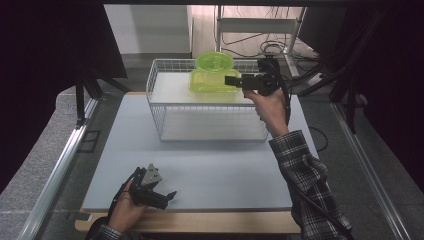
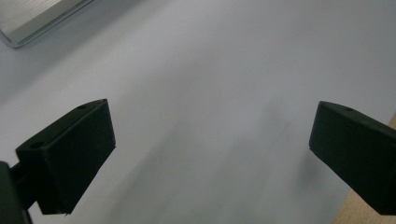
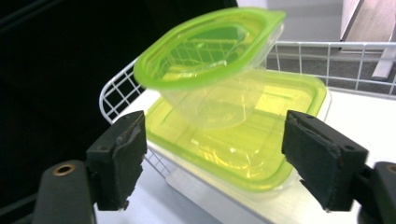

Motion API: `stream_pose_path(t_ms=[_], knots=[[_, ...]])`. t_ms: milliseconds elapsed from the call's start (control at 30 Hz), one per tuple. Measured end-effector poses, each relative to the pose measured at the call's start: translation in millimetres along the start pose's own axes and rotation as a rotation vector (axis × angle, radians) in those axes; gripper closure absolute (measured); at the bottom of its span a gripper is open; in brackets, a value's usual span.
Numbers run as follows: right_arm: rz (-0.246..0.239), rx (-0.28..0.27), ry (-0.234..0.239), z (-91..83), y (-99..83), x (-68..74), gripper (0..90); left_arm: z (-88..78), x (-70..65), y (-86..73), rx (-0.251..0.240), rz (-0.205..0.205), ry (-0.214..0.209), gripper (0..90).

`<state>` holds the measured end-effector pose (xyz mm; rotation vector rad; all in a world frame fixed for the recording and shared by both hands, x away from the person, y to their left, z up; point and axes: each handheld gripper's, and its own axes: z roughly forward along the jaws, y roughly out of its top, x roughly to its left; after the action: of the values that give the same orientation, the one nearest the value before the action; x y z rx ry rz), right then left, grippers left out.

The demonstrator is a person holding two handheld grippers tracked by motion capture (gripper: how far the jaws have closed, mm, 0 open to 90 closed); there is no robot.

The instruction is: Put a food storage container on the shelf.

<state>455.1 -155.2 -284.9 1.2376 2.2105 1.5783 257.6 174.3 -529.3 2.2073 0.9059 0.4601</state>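
We see the right tool (image 1: 231,80) held level at the right end of the wire basket (image 1: 155,107), at the height of its upper shelf, pointing toward the stacked green containers. In the right gripper view its jaws stand wide apart with nothing pressed between the pads; the containers lie just ahead of the jaws, not between them.

The task's things sit on the white upper shelf (image 1: 170,89) of the basket, toward its back right part. The lower one is a square container (image 3: 243,149) with a yellow-green lid, lying flat on the shelf. On top of it sits a round bowl (image 3: 215,79) of clear plastic with a green rim; in the right gripper view the bowl looks tilted, its rim leaning up to the right. In the high view the two read as one green stack (image 1: 212,72).

The basket stands on the far half of the pale grey mat (image 1: 210,170) that covers the counter. A lower white shelf shows through the wire front.

The left tool (image 1: 165,197) rests low at the near left edge of the mat, well apart from the basket. In the left gripper view its jaws are wide open over bare mat, holding nothing. A checked sleeve (image 1: 305,170) covers the right forearm.
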Motion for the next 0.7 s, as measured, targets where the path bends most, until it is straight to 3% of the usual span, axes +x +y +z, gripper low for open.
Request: stream_pose_path(t_ms=[700], knots=[[-0.182, 0.047, -0.007, -16.9, -62.1, 12.8, 5.8, 0.5, -0.5, -0.2, 0.001, 0.003, 0.003, 0.1]])
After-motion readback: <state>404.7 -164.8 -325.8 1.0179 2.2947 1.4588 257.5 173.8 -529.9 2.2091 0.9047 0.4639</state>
